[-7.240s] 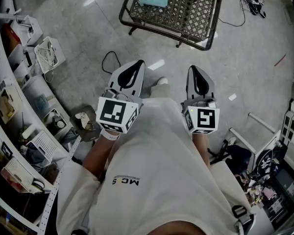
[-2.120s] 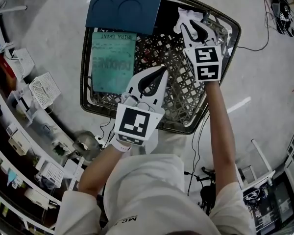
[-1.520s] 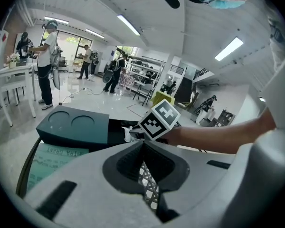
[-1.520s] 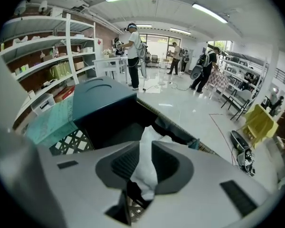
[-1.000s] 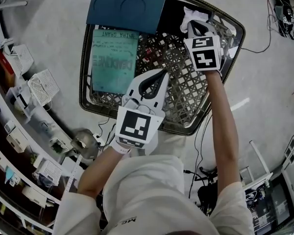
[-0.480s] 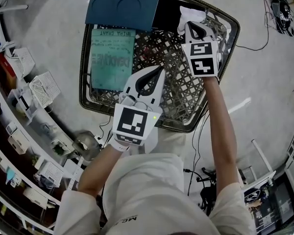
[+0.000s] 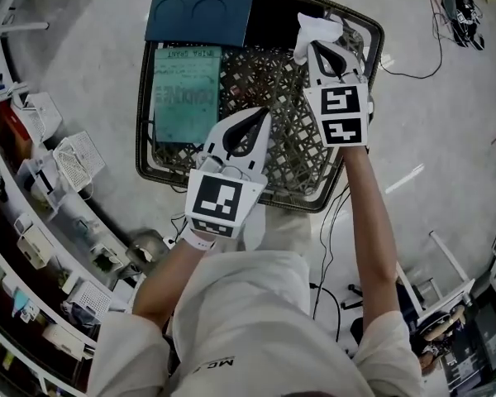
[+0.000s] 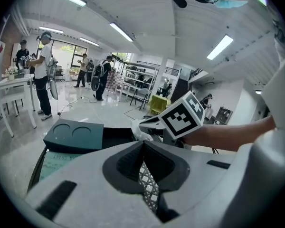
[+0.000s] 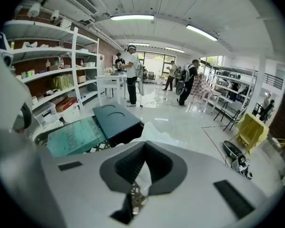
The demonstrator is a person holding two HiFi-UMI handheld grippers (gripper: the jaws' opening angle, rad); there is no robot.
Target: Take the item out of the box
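Viewing from the head camera, my right gripper (image 7: 313,45) is covering most of the white item (image 7: 316,25) pinched at its tips, so I am not making out its shape. My left gripper (image 7: 265,112) is hiding part of the basket (image 7: 139,122). Print on the teal sheet (image 7: 184,93) is showing too small to read. Shelving (image 7: 21,222) is running off the left edge.

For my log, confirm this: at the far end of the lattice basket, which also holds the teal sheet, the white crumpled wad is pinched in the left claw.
Not right. The white crumpled wad is pinched in the right claw, not the left, as the head view shows. The left claw is shut on nothing above the lattice. The rest holds: the wad is at the far end of the lattice basket, which also holds the teal sheet.
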